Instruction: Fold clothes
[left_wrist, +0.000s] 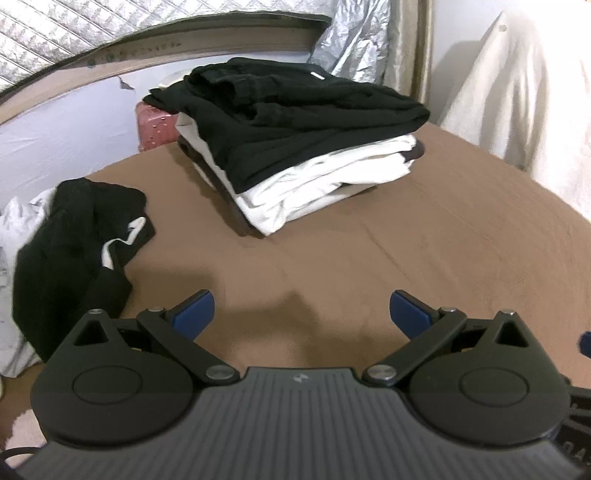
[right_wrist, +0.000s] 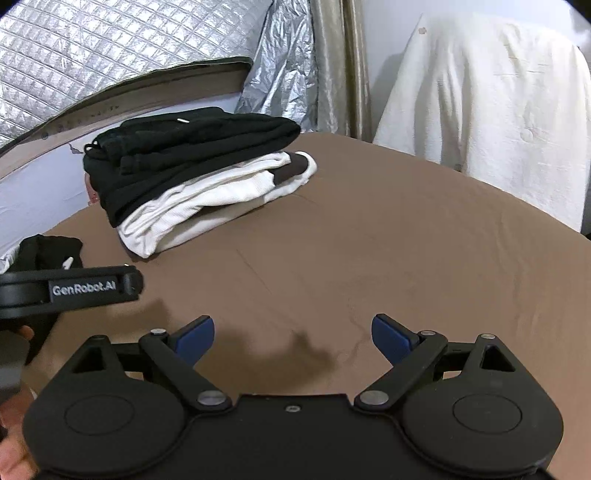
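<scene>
1. My left gripper (left_wrist: 302, 314) and right gripper (right_wrist: 293, 339): fingers apart, empty, over the brown bed (left_wrist: 424, 258).
2. Folded stack (left_wrist: 295, 147) near far edge.
3. Crumpled black garment (left_wrist: 74, 251) at left edge.

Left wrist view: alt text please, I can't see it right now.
The open left gripper hovers empty over a brown sheet. Ahead sits a folded stack, black garments on white; a crumpled black garment lies at left.
</scene>
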